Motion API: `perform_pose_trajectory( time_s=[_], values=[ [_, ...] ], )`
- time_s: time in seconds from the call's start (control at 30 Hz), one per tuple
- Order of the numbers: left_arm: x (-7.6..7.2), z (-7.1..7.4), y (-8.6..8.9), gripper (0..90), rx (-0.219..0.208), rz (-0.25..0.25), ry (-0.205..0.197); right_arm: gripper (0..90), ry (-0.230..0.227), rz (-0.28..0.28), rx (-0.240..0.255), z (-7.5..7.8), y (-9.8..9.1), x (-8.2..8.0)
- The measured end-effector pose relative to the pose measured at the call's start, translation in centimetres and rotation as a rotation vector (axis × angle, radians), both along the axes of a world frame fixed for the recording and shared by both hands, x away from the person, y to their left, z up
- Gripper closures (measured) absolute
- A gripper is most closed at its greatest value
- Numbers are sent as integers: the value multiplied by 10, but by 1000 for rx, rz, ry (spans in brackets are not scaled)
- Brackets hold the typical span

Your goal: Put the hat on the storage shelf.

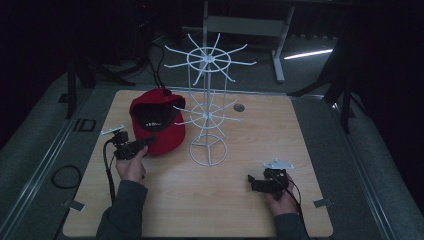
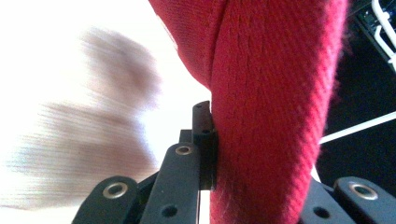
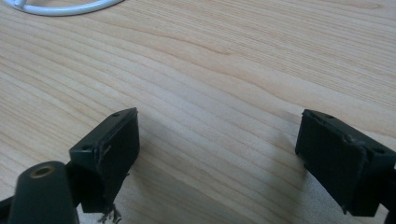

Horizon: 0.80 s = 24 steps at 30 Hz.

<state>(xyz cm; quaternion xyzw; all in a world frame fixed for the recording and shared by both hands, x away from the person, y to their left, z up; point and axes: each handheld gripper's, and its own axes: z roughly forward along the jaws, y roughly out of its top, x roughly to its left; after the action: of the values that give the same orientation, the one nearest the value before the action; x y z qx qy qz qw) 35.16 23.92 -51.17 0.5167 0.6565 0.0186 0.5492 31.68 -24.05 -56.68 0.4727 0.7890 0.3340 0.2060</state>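
A red cap is at the left of the wooden table, beside a white wire rack with radiating hooks. My left gripper reaches in from the left and is shut on the cap's edge. In the left gripper view the red fabric runs between the jaws of the left gripper; one pad presses on it and the other is hidden behind the cloth. My right gripper is held near the table's front right. It stands open over bare wood.
The rack's round wire base stands mid-table, and a curve of it lies ahead of the right gripper. A small round grommet is set into the far side of the table. Dark stands and a bench leg lie beyond the table.
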Motion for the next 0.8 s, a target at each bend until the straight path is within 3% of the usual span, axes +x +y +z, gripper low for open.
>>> perform_pose_trajectory(
  time_s=[0.6, 0.8],
  values=[
    [-1, 18, 8, 848, 27, -6, -54, 134, 1, -1, 0, 0, 0, 0],
    [-1, 24, 8, 848, 54, -18, -72, 134, 1, -2, 1, 0, 0, 0]
  ],
)
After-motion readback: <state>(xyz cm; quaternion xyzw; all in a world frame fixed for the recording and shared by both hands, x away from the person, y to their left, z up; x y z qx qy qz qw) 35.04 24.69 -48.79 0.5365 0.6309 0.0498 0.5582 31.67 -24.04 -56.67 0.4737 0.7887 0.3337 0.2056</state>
